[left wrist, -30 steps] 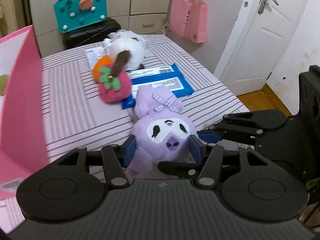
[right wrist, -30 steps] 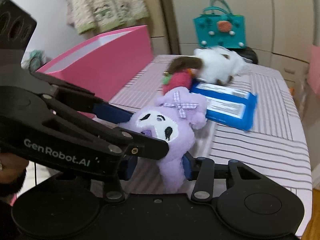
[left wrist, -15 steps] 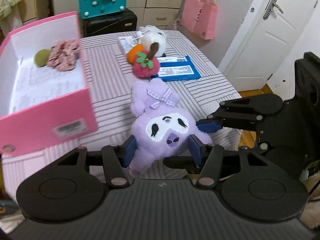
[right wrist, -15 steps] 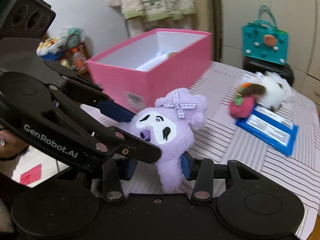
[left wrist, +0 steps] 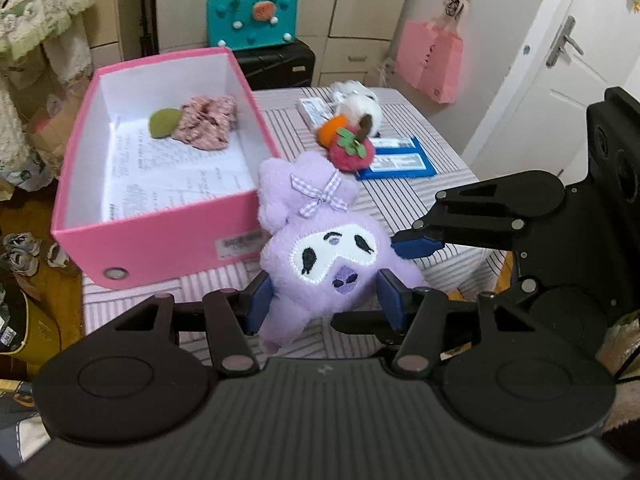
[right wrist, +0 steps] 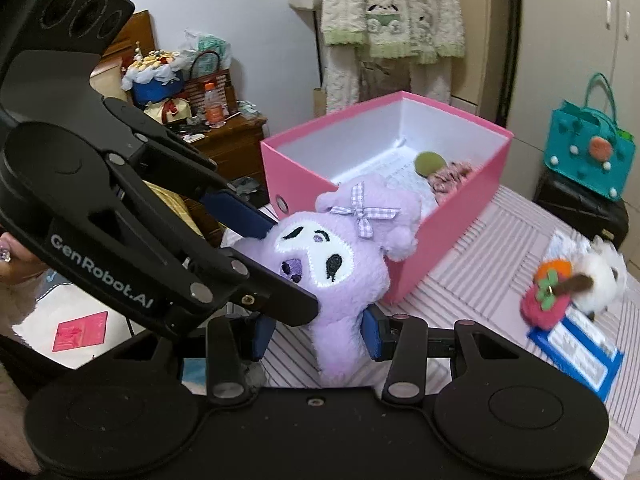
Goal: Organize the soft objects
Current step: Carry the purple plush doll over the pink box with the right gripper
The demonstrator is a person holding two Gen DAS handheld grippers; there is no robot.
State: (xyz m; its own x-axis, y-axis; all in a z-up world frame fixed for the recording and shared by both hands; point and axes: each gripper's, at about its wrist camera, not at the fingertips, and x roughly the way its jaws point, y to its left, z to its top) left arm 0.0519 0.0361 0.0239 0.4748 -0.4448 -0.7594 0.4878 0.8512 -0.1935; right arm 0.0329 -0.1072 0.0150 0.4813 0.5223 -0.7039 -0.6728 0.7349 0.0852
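Room: bedroom with cupboards, a white door (left wrist: 560, 92), fleecy clothes hanging (right wrist: 392, 12).
Surface: pink striped table (left wrist: 420, 128).
Purple plush toy (left wrist: 328, 248): held in the air above the table's near edge, just beside the near corner of the pink box (left wrist: 160, 236), face up, checked bow on its head.
Left gripper (left wrist: 324, 300): blue pads clamped on the toy's body from both sides.
Right gripper (right wrist: 316, 336): jaws clamped on the toy's lower body.
In the box: pink scrunchie (left wrist: 206, 120) touching a green round pad (left wrist: 162, 122), on printed paper.
Further back on the table: red strawberry plush (left wrist: 352, 152), orange plush (left wrist: 330, 130), white fluffy plush (left wrist: 360, 110), blue packet (left wrist: 400, 160).
Behind: teal bag (left wrist: 252, 16) on a black suitcase (left wrist: 280, 64); pink paper bag (left wrist: 430, 60) hanging.
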